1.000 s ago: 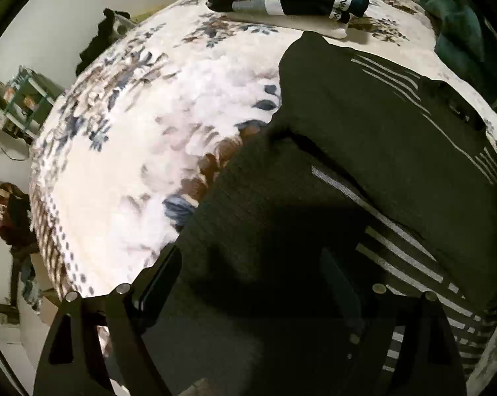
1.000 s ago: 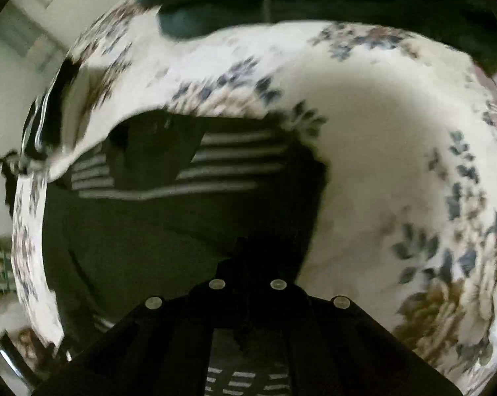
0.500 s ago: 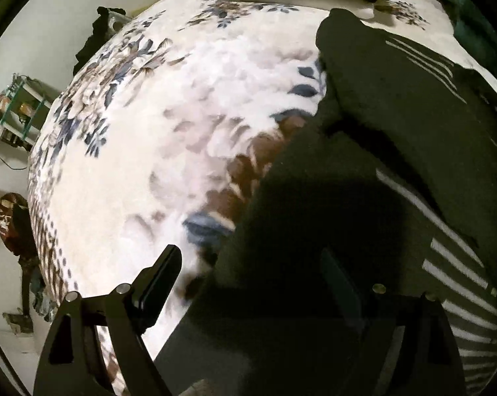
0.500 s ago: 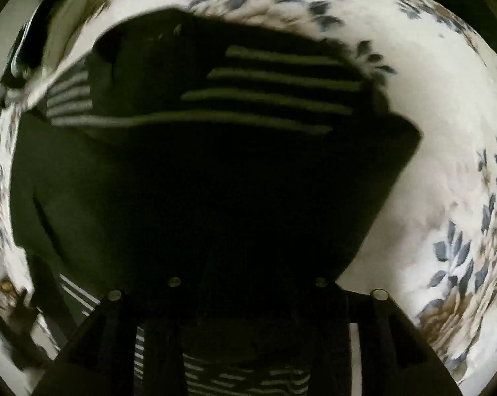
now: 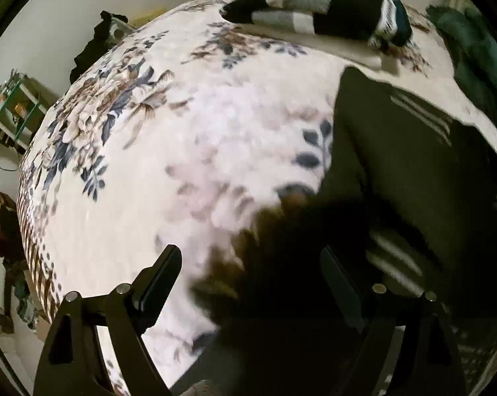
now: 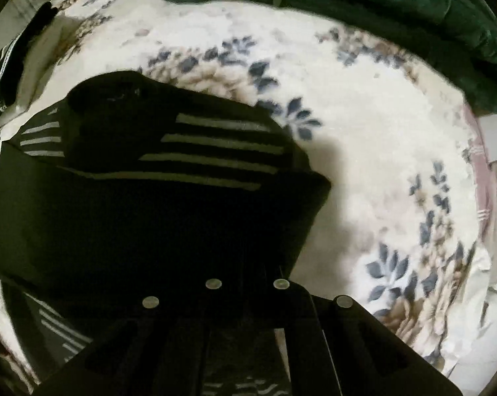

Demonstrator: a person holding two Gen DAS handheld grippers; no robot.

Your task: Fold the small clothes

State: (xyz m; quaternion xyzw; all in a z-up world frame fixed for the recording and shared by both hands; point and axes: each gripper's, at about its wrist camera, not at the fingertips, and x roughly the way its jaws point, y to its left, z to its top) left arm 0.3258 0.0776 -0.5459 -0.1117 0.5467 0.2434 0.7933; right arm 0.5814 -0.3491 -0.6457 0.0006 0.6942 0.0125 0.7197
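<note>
Right now the dark striped garment [image 6: 156, 204] lies spread on the floral bedspread [image 5: 182, 165], and the fold hinges on how it sits against each tool. Seen from the left wrist, the left gripper [image 5: 251, 270] has its jaws wide apart with nothing between them; the cloth's near edge [image 5: 281, 231] lies under and to the right of the opening, blurred. Seen from the right wrist, the right gripper [image 6: 245, 283] has its jaws drawn close together where the fabric's lower edge meets them, seemingly pinching it, though the dark cloth hides the contact. The garment's long axis runs away from the right jaws toward the striped end, so the right hand looks better placed to carry the fold. A folded pile [image 5: 324, 16] rests at the bed's far end.
</note>
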